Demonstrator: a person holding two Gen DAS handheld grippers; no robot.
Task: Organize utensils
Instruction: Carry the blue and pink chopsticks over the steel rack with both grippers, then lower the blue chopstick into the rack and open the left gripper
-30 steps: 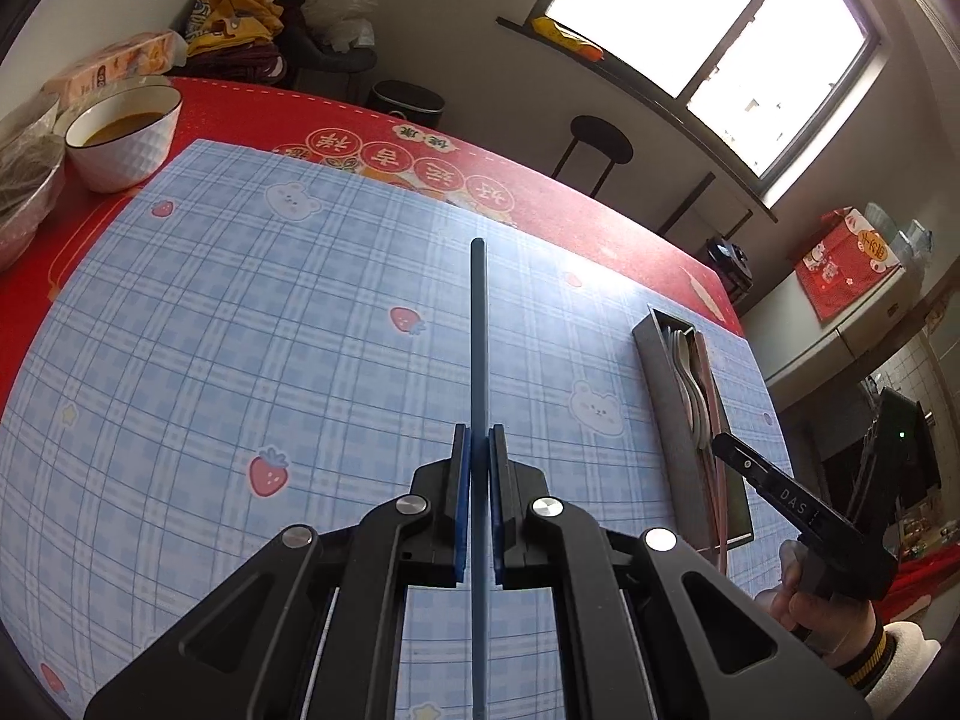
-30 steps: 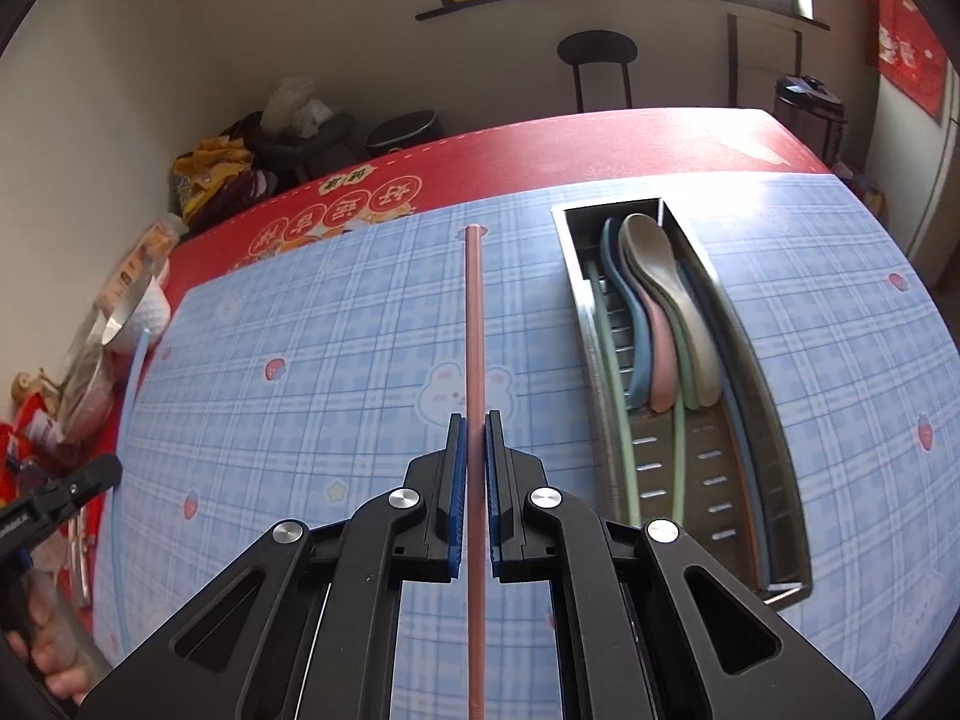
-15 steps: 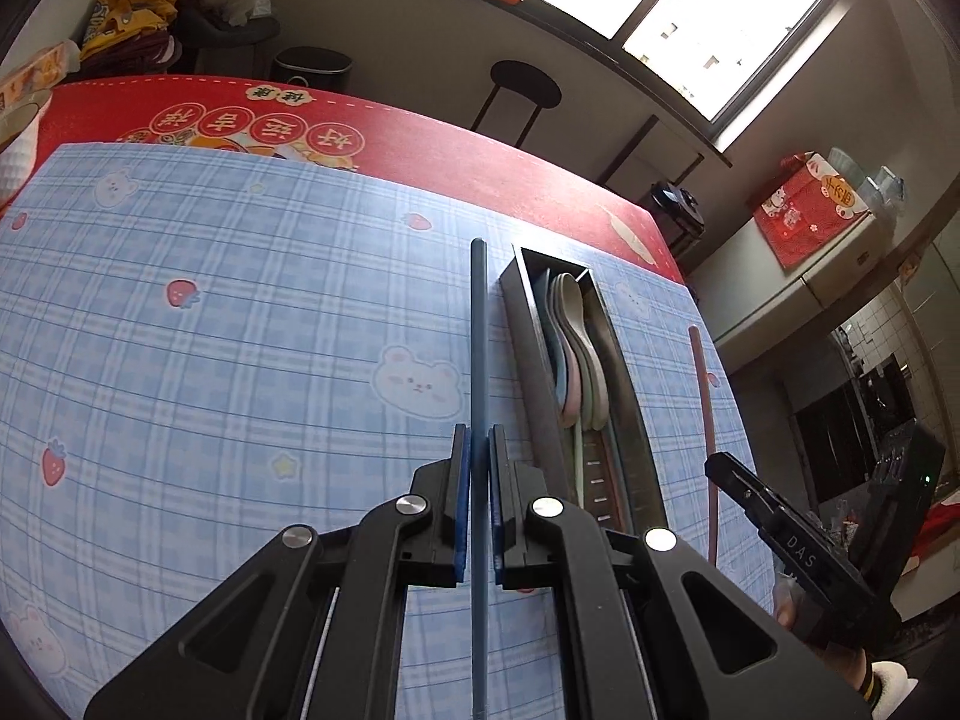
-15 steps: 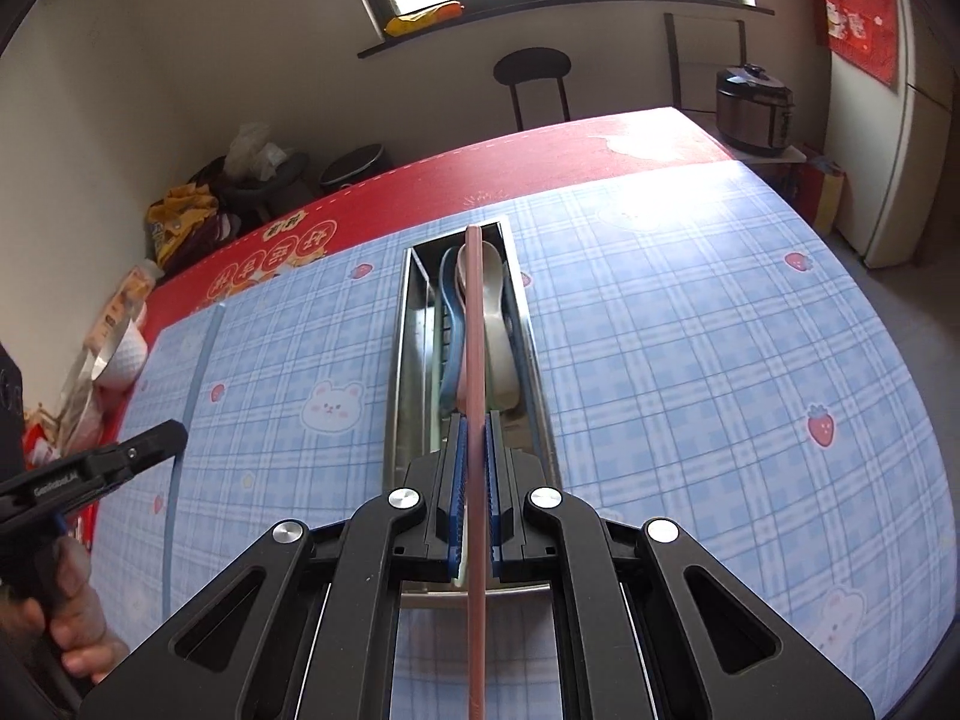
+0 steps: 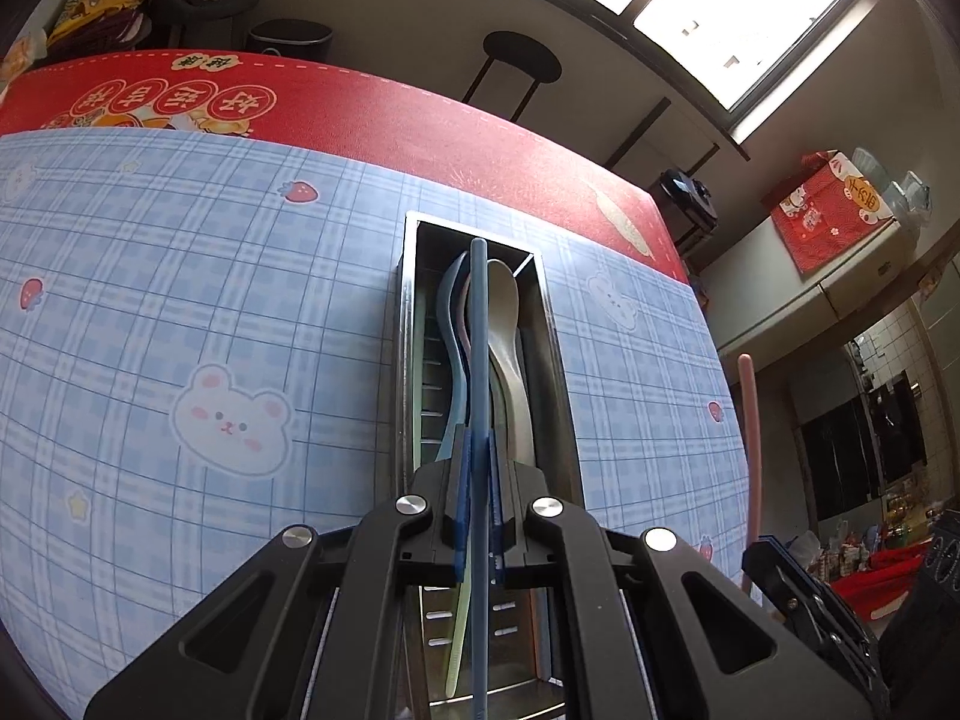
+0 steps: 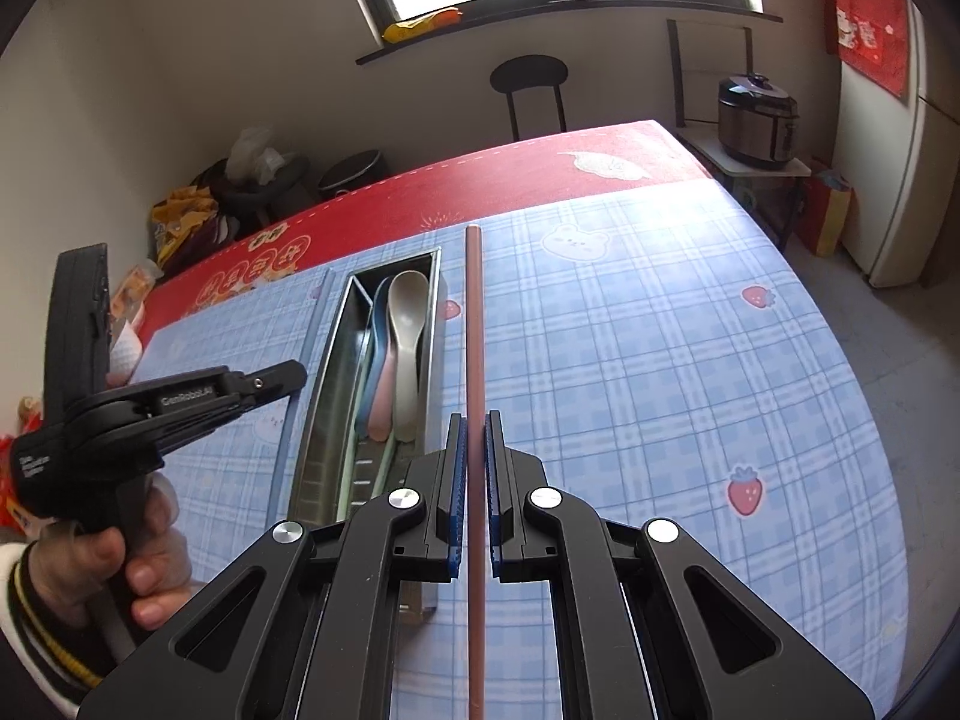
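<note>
Checked tablecloth (image 6: 660, 360): left gripper (image 5: 477, 498) clamps blue chopstick (image 5: 478, 330) over tray (image 5: 555, 360), probably for dropping; right gripper (image 6: 474, 492) clamps pink chopstick (image 6: 475, 330).

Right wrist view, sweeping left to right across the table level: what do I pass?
Hand holding the left tool → metal utensil tray → spoons lying in it → brown chopstick clamped in the right tool → strawberry print on the blue checked mat.

Blue chopstick (image 5: 478, 324), pink chopstick (image 6: 474, 324), blue plaid cloth (image 6: 660, 360) (strawberries, bears), red border (image 5: 372, 114)
</note>
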